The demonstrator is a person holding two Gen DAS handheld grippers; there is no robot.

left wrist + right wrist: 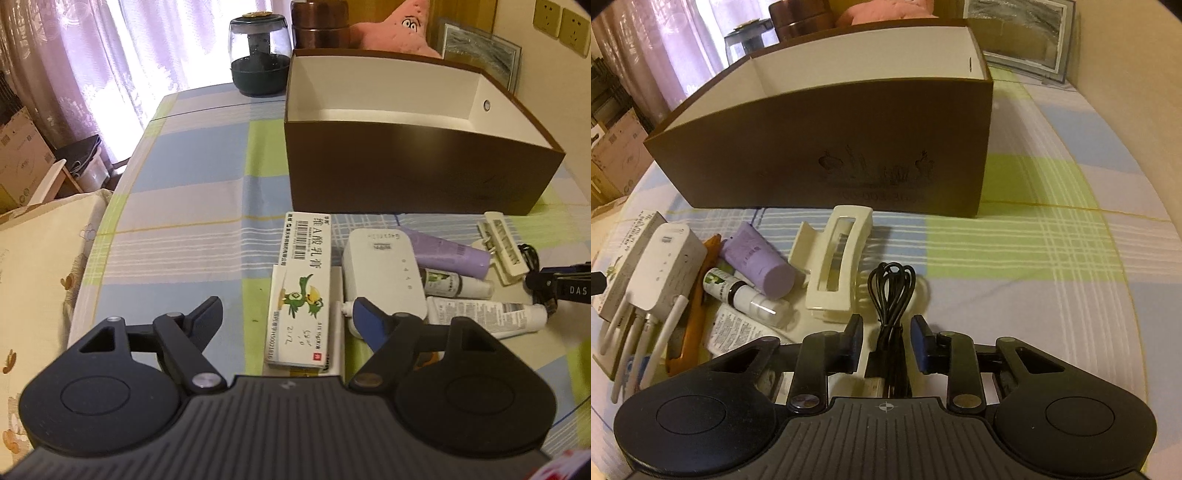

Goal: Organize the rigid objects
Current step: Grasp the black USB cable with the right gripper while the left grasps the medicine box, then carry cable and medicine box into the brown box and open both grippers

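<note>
A checked cloth in blue, green and white covers the tabletop (192,206), and pale curtains (92,55) hang behind its far edge, with cardboard boxes (22,162) on the floor off its left side. At the far edge stand a dark glass jar (259,59), a brown canister (319,26) and a pink star-shaped plush toy (399,26); a framed picture (480,51) leans at the far right corner. The big brown box (417,166) with a white inside sits mid-table, open on top, and what shows of its interior is bare. On the near side of it lies the clutter: a long medicine carton (299,291), a white router (384,273), a purple tube (450,251), a small bottle (458,284), a white tube (487,314), a cream hair claw (834,266). The left tool (286,308) hangs above the carton, jaws wide apart, touching nothing. The right tool (886,338) has its jaws drawn in around a coiled black cable (892,295), gaps still showing on both sides, no grip.
</note>
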